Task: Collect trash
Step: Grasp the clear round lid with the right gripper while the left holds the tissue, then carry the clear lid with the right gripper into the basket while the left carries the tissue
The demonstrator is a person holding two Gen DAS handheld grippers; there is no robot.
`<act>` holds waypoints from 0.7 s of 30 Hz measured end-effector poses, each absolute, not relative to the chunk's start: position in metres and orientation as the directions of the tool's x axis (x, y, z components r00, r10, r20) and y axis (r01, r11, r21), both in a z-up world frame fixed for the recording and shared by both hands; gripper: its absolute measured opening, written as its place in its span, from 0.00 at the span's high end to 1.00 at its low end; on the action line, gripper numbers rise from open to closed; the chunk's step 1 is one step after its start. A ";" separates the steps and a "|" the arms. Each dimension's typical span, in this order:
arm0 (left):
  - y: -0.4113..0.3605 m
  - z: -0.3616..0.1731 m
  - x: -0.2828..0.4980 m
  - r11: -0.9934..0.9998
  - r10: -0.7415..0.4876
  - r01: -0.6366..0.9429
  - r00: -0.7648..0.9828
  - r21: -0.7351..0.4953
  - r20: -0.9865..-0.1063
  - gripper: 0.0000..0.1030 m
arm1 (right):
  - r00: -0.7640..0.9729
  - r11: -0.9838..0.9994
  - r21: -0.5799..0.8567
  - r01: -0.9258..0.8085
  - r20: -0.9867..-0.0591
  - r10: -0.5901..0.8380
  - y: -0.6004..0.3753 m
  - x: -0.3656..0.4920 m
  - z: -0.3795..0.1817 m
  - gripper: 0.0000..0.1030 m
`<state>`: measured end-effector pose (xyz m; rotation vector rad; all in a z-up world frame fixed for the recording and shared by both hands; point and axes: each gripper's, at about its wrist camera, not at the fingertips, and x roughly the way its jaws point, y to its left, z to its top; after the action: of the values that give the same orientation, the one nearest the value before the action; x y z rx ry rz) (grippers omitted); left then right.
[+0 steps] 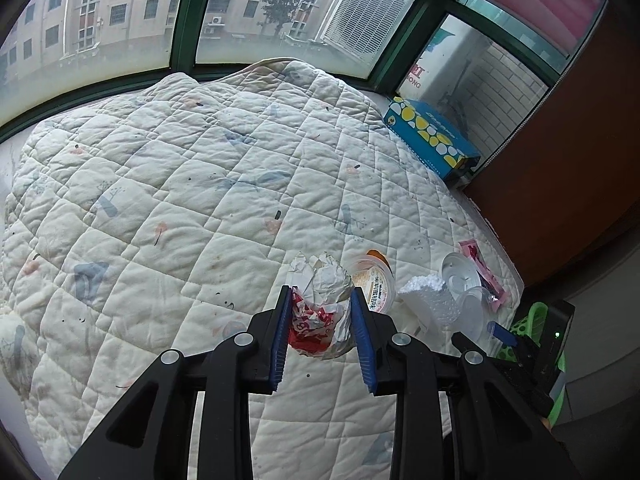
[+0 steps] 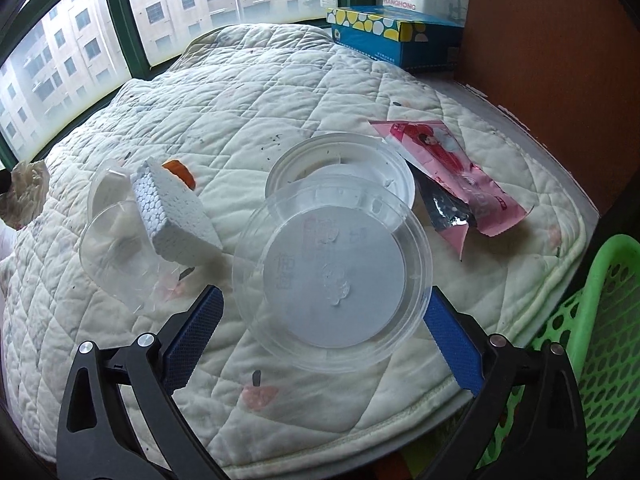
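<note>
Two jobs running: one hand-held gripper carries trash while the other lines up on the next piece.
Left hand-held gripper [image 1: 320, 320]: narrowed onto a crumpled paper wrapper [image 1: 320, 312], white with red print, pinched between the blue pads and held clear above the quilt [image 1: 168, 184].
Right hand-held gripper [image 2: 324, 340]: spread wide, nothing pressed between its pads; the near clear lid [image 2: 332, 272] sits between the fingers, its rim just inside them.
Trash left on the bed: a second clear lid [image 2: 340, 164] partly under the first, a white foam block [image 2: 172, 216], a clear plastic cup [image 2: 116, 240] lying beside the block, a pink snack packet [image 2: 452, 168] with a dark foil scrap [image 2: 444, 204] at its edge, and a printed tub [image 1: 372, 284] with an orange cap behind it.
Bin: a green perforated basket [image 2: 592, 344] stands off the right edge of the bed, below quilt level.
Not trash, by my reading: the blue tissue box [image 2: 396, 36] by the window.
Step in hand: pickup of the near lid, with the wrapper not yet dropped.
Progress: early, I judge, since most pieces lie uncollected.
Next move, right: lower until the pads bracket the lid's rim, then close gently; the thin, slick plastic may flex or skid, and the overlapped lid behind could be dragged along.
Next move, left: carry the wrapper across to the basket and release above it.
</note>
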<state>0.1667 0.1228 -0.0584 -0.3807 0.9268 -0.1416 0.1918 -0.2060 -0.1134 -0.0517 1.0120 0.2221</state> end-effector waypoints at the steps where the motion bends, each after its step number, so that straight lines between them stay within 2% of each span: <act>1: 0.122 -0.058 0.167 0.924 -0.282 -0.041 0.597 -0.380 -0.751 0.72 | 0.508 0.977 0.062 -0.205 -0.846 0.160 -0.206 0.194 -0.114 0.05; 3: 0.120 -0.057 0.166 0.924 -0.284 -0.037 0.597 -0.380 -0.750 0.72 | 0.501 0.978 0.070 -0.199 -0.850 0.162 -0.207 0.198 -0.116 0.05; 5: 0.118 -0.055 0.166 0.925 -0.287 -0.032 0.597 -0.379 -0.749 0.72 | 0.502 0.978 0.076 -0.196 -0.849 0.167 -0.207 0.199 -0.115 0.10; 21: 0.078 -0.019 0.160 0.922 -0.339 0.070 0.624 -0.382 -0.704 0.72 | 0.599 0.969 0.197 -0.148 -0.762 0.246 -0.246 0.154 -0.046 0.11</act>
<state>0.1595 0.0781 -0.0195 -0.3346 0.8691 -0.2401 0.1541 -0.2458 -0.0463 0.1175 0.9008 0.2292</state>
